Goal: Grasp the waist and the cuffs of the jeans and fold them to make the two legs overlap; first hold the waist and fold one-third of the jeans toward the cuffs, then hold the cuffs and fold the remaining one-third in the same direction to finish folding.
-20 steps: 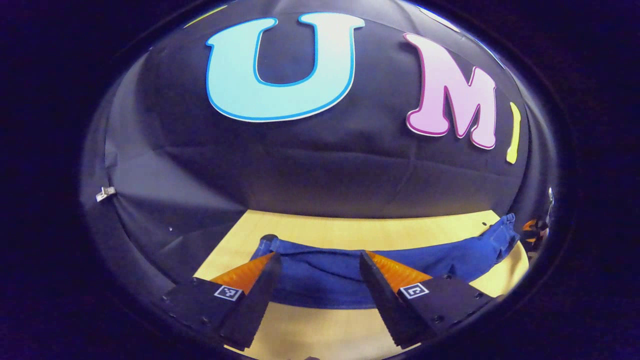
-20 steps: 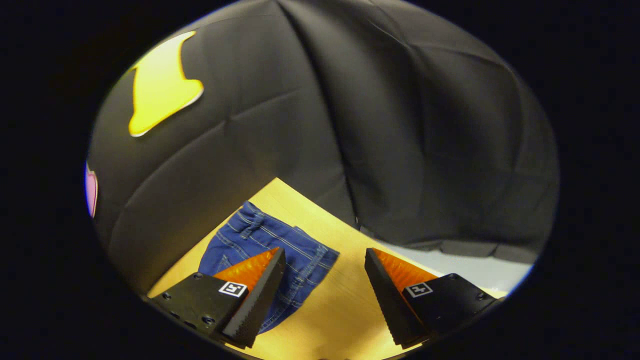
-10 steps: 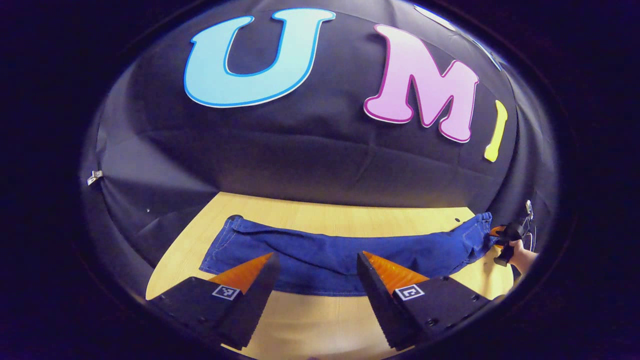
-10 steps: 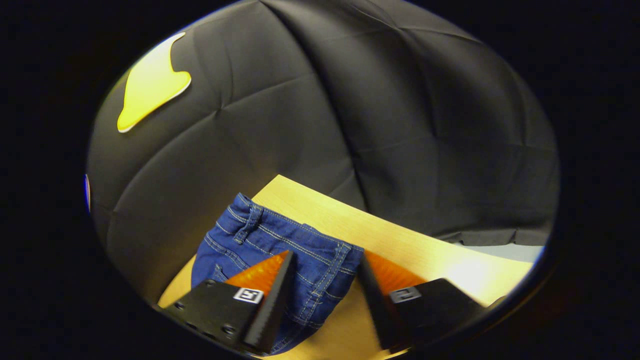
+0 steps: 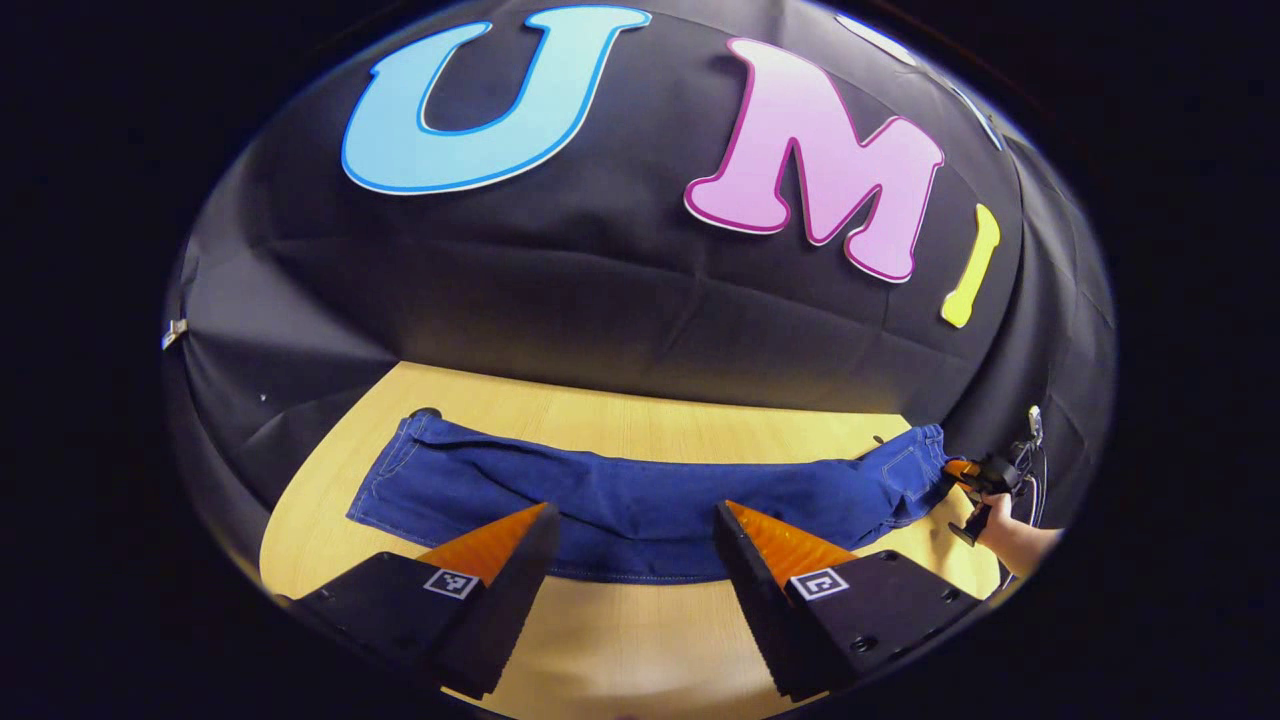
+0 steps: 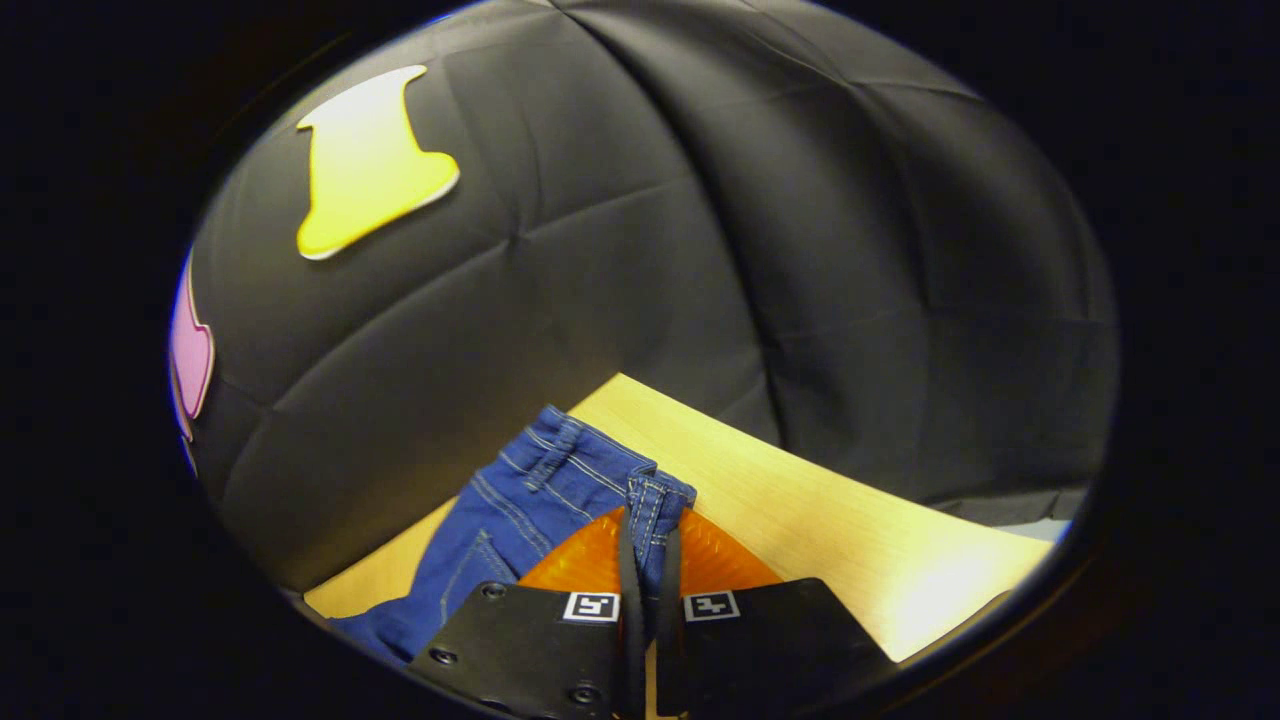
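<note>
- The jeans [image 5: 640,500] lie stretched out long across the wooden tabletop [image 5: 620,640], waist at one end and cuffs at the other; the two legs look already laid one over the other, though you cannot be sure from here.
- Your right claw [image 6: 648,560] is clenched on the waistband [image 6: 655,495], both fingers pressing the doubled denim hem between them. In the left gripper view that same claw [image 5: 975,478] sits at the far right end of the cloth, with your hand [image 5: 1015,540] behind it.
- Your left claw [image 5: 630,530] hangs released, fingers spread wide, above the near edge of the middle of the jeans and holding nothing.
- Expect denim to be soft but fairly weighty: it will sag and drag between grip points, and one pinch at a corner will likely let the waist twist. Take hold on the thick stitched waistband, near its other corner, so the edge lifts level.
- The cuff end [image 5: 400,480] lies close to the tabletop's left edge, and the waist end lies near the right edge, so keep the fold travelling inward along the cloth.
- Bare wood lies in front of the jeans and a narrower strip behind, before the black cloth wall [image 5: 600,300].
</note>
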Demonstrator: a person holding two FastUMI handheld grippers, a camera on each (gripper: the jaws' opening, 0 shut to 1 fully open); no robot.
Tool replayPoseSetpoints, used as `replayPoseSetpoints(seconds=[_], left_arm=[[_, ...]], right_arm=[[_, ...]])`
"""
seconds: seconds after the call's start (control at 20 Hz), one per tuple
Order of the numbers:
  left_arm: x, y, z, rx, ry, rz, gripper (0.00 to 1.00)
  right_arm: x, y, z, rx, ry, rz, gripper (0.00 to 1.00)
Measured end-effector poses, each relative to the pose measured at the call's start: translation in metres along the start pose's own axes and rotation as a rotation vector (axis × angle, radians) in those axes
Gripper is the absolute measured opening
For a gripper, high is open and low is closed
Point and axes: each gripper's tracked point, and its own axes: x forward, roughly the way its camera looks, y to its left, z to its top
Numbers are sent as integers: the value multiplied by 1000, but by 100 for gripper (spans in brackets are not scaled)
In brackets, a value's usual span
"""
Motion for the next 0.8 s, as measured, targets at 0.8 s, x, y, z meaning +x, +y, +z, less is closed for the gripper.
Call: replayPoseSetpoints(seconds=[0.8], left_arm=[[-44,26,-68,-114,28,-34,97]], right_arm=[[-93,40,37,-335,-122,601,8]])
